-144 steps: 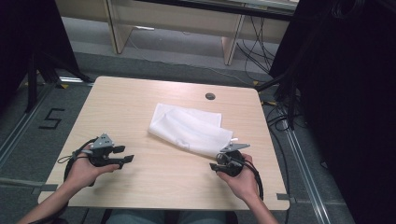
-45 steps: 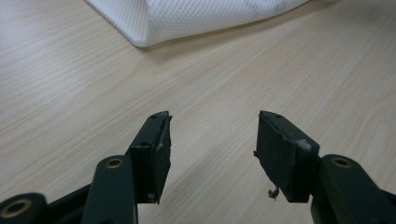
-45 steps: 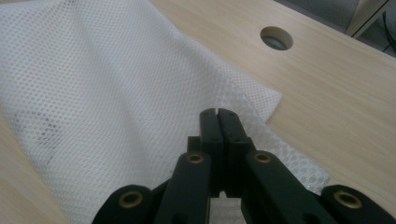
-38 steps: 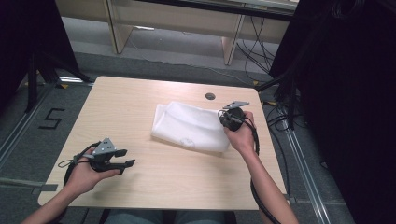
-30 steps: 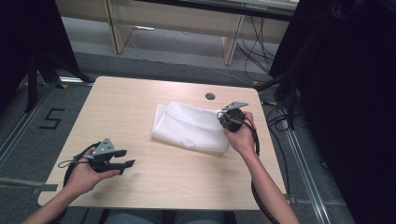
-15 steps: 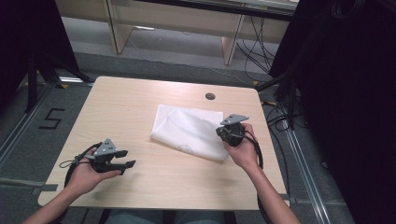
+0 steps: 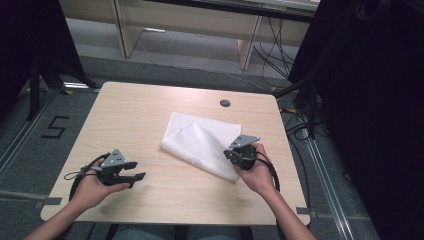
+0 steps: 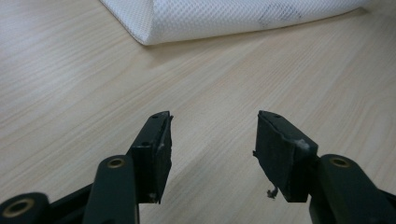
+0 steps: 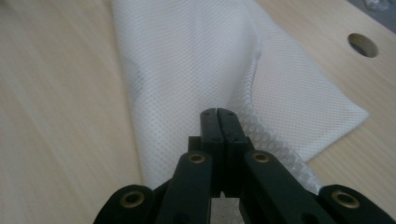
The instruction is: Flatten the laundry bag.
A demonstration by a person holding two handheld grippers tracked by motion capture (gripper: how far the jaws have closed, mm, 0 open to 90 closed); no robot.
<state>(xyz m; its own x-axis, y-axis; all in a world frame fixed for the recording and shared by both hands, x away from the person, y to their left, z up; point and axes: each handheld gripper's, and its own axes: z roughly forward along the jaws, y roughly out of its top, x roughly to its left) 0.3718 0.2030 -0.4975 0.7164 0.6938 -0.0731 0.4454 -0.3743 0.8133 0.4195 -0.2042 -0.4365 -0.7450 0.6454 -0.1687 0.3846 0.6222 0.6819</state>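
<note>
Cloth [image 7: 202, 142] of white mesh lies on the tabletop [image 7: 135, 115] in the high view, a little right of the middle, folded over itself. Its near right corner is at the right claw [image 7: 231, 155], which a hand [image 7: 257, 172] holds at the right side of the tabletop. The corner looks lifted a little there, with a raised fold that runs from the claw up into the cloth. The left claw [image 7: 140, 170] is in the other hand [image 7: 92, 185] near the front left edge, well apart from the cloth, and its jaws point to the right. A small round hole [image 7: 225, 103] is in the tabletop behind the cloth.

In the left gripper view the left claw [image 8: 212, 140] is released: the two black jaws stand wide apart with only bare wood between them. The folded edge of the cloth [image 8: 224, 18] lies farther off at the top of the picture, not touching the jaws.

In the right gripper view the right claw [image 9: 218, 122] is clenched, the two jaws pressed together. Mesh cloth [image 9: 187, 70] lies under and around the tips, and a fold rises to them; it seems that they pinch the cloth, but the pinched edge itself is hidden by the jaws. The round hole [image 9: 363, 45] is at the top right.
</note>
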